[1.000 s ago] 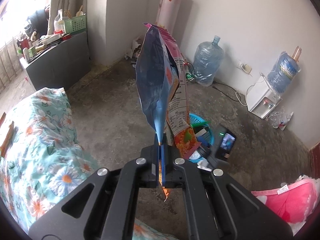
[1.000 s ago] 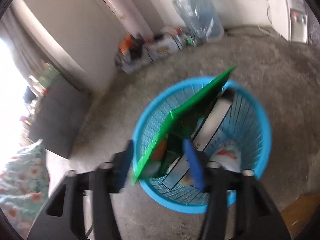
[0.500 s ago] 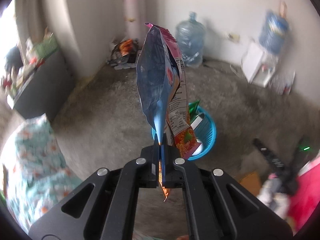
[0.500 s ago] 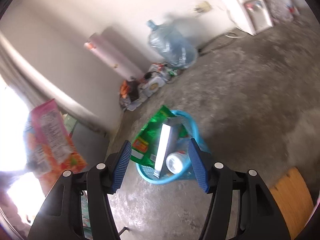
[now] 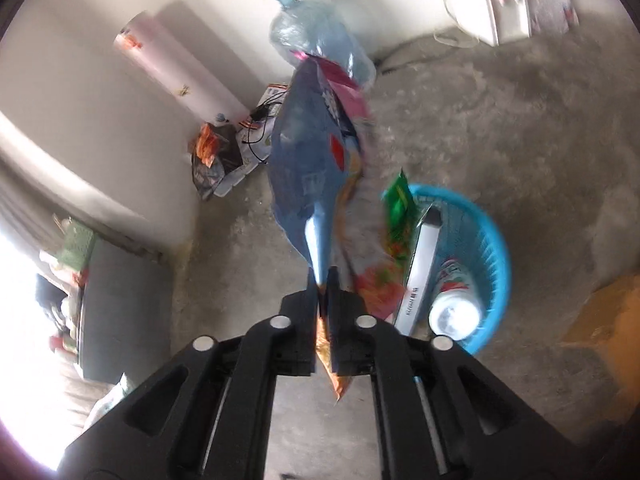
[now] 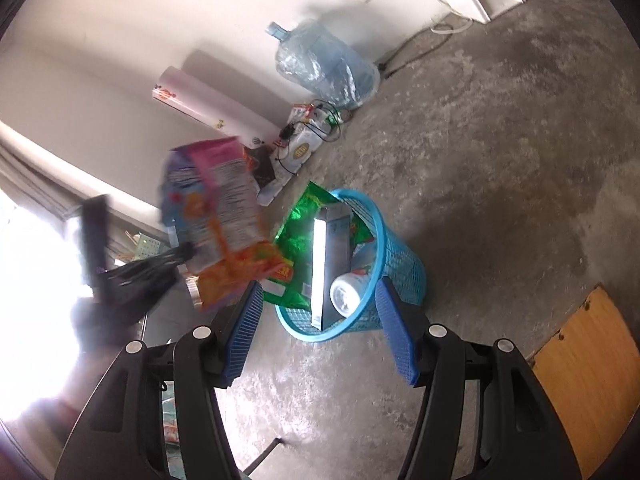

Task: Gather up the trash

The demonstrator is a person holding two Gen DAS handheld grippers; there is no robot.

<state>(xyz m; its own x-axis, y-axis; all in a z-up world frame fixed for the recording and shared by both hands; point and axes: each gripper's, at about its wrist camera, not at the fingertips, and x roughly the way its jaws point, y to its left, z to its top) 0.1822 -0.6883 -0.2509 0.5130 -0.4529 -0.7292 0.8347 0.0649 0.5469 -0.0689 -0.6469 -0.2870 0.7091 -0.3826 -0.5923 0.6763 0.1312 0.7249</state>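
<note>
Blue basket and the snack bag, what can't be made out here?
- Blue basket: its floor, hidden by the trash inside in both views.
- Snack bag: print motion-blurred in both views.
- Left tool: jaws opening around the bag; contact lost in blur.

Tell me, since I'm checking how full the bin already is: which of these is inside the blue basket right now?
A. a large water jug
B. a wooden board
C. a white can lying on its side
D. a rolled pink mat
C. The white can lies on its side in the blue basket, next to a tall carton and a green wrapper.
</note>
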